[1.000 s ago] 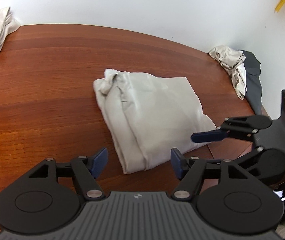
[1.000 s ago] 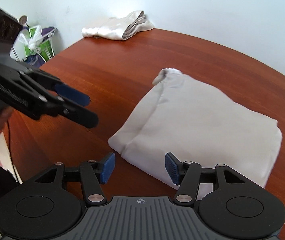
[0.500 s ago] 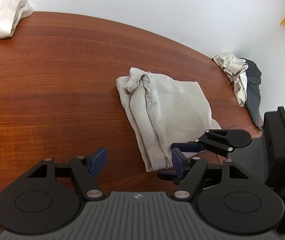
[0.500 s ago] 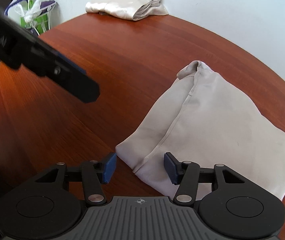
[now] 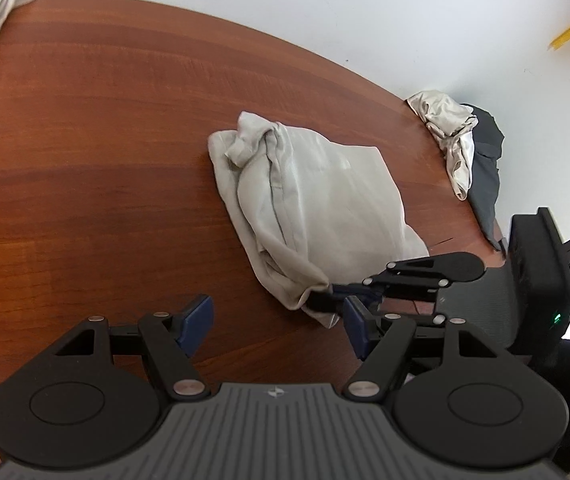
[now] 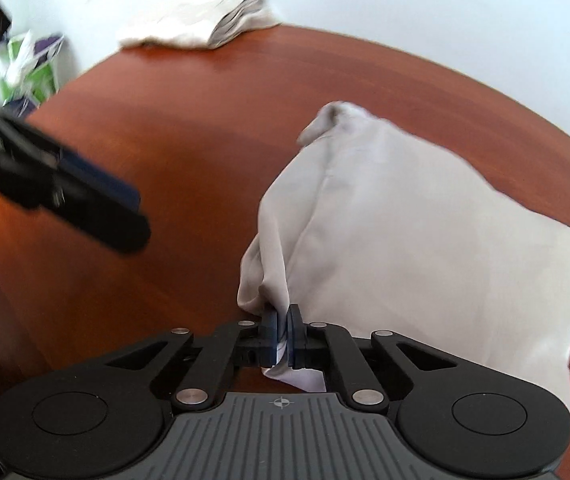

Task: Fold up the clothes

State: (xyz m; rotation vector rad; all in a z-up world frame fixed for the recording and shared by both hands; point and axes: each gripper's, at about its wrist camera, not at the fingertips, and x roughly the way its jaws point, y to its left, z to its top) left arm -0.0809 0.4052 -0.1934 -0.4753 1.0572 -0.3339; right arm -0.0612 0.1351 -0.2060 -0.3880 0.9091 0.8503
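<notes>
Across our bench [image 5: 85, 140] three garment piles are lying. Our right tongs [image 6: 283, 330], gaping earlier, are now pinching the grey garment's [image 6: 425, 240] corner; our left tongs [image 5: 277, 326] are gaping empty.

No legible text, seemingly.

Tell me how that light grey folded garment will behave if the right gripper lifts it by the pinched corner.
The grey garment is probably floppy: it bunches and creases where the right gripper pinches its corner. Lifted there, its loose layers would likely sag and unfold. It looks thin, so likely light.
</notes>
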